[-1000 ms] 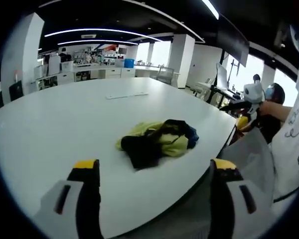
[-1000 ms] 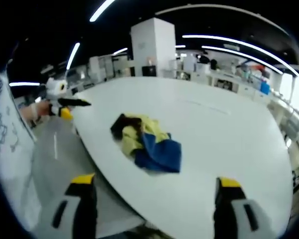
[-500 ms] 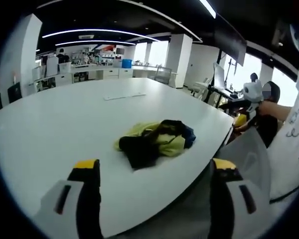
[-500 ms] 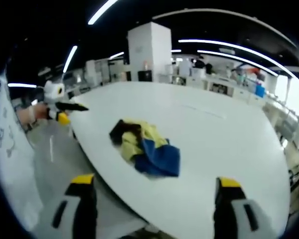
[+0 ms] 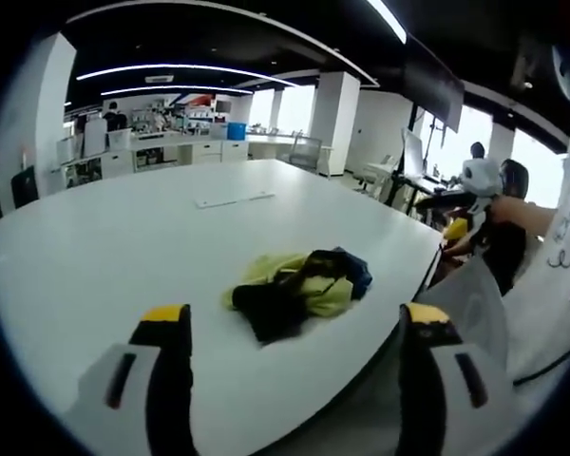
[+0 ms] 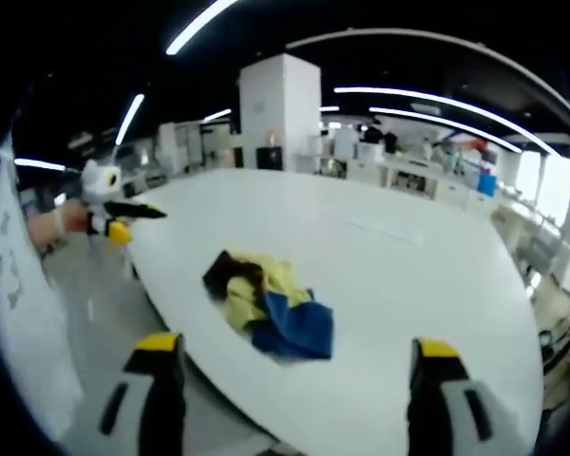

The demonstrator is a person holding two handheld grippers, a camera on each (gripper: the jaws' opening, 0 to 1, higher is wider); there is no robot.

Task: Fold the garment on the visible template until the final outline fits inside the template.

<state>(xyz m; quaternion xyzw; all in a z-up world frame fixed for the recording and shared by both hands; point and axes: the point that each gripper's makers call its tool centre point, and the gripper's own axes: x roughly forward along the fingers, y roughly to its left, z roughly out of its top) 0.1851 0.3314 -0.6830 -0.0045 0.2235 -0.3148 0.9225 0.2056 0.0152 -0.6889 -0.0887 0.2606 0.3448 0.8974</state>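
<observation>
Both tools hang spread wide and empty above the near edge of the white surface: the left tool and the right tool each show two yellow-tipped jaws far apart, touching nothing. The garment lies crumpled in a heap near that edge, yellow with black and blue parts; in the right gripper view the garment has its blue part nearest the tool. Its long axis cannot be told. Compared with a second ago it looks unmoved; only the views have shifted slightly.
</observation>
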